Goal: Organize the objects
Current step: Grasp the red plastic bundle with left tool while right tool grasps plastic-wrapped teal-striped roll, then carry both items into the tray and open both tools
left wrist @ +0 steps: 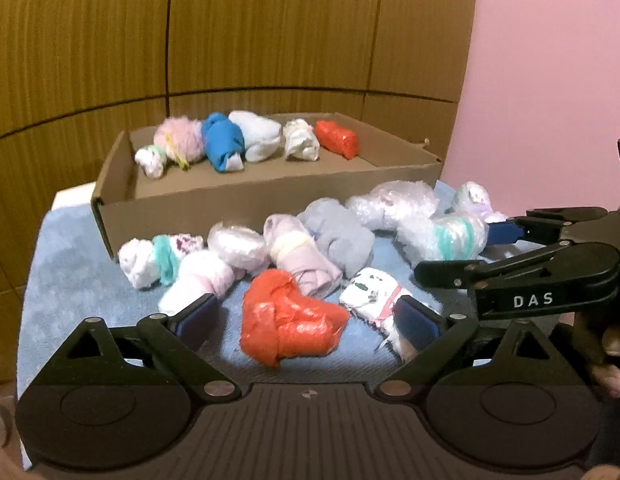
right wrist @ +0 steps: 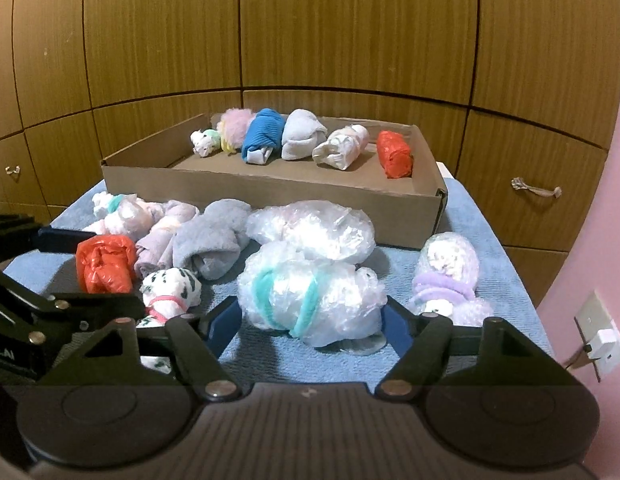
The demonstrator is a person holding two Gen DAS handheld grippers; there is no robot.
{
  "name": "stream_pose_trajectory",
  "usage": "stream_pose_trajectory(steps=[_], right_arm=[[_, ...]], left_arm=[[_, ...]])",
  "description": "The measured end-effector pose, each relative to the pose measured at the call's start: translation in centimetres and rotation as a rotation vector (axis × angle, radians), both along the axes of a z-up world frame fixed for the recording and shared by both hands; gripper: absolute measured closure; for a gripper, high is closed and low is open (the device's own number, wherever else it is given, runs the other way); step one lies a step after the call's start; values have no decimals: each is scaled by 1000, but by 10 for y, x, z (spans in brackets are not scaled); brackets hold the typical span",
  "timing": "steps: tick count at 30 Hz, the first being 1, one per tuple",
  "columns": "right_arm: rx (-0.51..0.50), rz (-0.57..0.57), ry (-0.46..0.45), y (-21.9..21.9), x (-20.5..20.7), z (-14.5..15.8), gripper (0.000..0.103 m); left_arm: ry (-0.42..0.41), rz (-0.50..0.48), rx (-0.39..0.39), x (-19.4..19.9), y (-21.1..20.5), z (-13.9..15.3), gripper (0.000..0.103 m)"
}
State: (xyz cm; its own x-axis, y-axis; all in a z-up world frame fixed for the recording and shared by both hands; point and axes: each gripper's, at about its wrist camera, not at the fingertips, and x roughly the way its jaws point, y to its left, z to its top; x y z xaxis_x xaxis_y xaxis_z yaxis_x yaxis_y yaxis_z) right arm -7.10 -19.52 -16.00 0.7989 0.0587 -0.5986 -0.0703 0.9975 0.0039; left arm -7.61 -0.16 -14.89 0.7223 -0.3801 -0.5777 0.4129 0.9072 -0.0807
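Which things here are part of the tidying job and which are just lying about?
Job: cardboard box, sock rolls in it such as the blue roll, loose bundles on the towel such as the red bundle and the plastic-wrapped bundle.
Lying about: wall socket, cupboard handle.

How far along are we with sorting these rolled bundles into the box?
Done: six bundles lined up in the cardboard box. In hand: right gripper straddles the teal-banded plastic-wrapped bundle; the left gripper is open around the red plastic bundle. Left: roughly ten bundles on the blue towel.
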Motion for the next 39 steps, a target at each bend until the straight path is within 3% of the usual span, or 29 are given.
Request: stream_pose_trajectory(steps=[7,9,13,17,20,21,22,39], right_arm=[[-11,1,-5,1,0,1,34],[-13,3,-2,2,1,0,36],[-15,3,-1,2,0,0,36],[-16,2,-3,3,0,0,37],[-10,3,-6,3,0,1,41],[-12,4,-10,2,-1,1,42],[-11,4,-15,2,-2,2,44],[6,53,-111,-3,-7,51,46]], left_arm=[[27,-45,-17,8,8,-3,6],[34,-58,-28,9,13,-4,14],[54,-73,-63,12,25,-4,17],[34,-62,-11,11,16,-5,17],[9,-37,17,8,5,-7,26],[-4,-28,30,7,2,-7,38],[-16,-20,46,5,-2,-7,43],[-65,36,25,-2,6,37,45]])
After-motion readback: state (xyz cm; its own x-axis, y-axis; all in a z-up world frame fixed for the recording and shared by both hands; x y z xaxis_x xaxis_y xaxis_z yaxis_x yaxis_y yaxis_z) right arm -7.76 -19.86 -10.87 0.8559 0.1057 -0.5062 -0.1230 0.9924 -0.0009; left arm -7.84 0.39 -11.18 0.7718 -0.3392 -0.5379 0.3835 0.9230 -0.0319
